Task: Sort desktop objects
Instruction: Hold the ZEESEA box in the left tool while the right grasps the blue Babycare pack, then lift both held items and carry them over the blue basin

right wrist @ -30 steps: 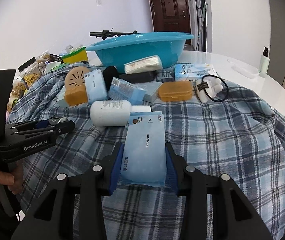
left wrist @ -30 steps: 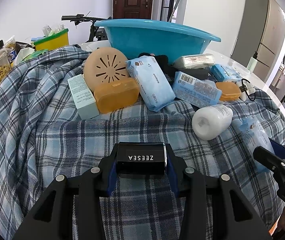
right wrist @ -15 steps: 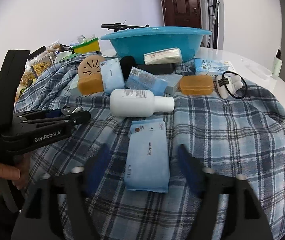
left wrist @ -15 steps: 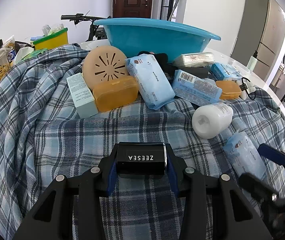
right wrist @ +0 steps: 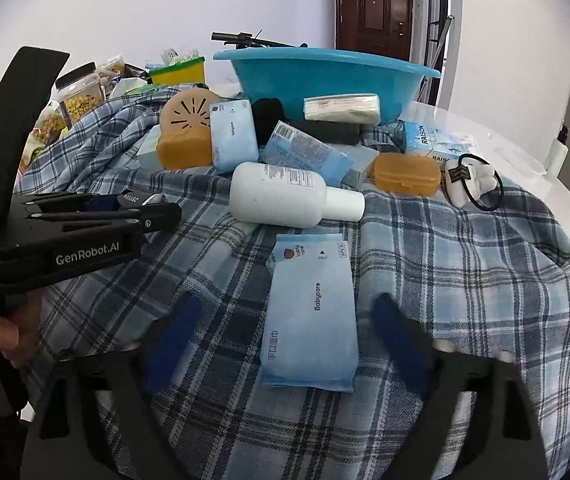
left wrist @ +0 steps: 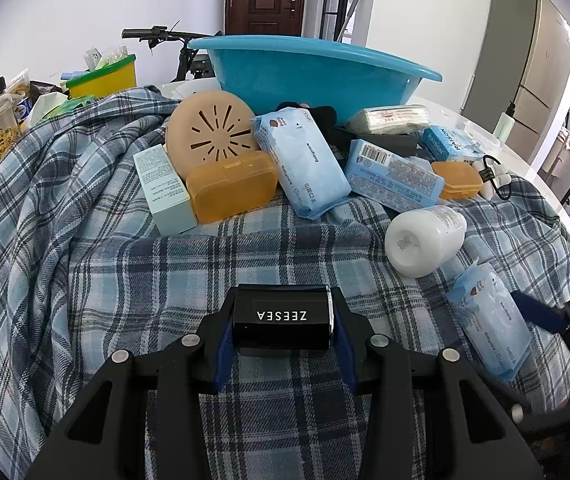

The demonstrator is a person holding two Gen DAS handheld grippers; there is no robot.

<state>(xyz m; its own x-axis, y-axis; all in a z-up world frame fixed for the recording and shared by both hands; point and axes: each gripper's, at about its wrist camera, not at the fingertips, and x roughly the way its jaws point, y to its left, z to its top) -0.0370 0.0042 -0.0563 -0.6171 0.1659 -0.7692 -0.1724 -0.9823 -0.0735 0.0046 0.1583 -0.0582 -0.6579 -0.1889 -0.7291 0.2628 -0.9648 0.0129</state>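
the left gripper (left wrist: 283, 334) is clamped on a black zeesea box (left wrist: 282, 321), its label readable only in the left wrist view. only the right wrist view shows the right gripper (right wrist: 285, 330) closing, pads clear of the babycare wipes pack (right wrist: 309, 312) lying on the plaid cloth (right wrist: 465, 280).

Your left wrist camera looks down along its fingers, low over the plaid cloth (left wrist: 85, 280), basin (left wrist: 309, 76) at twelve o'clock. Your right view faces likewise; both share the white bottle (right wrist: 285, 196).
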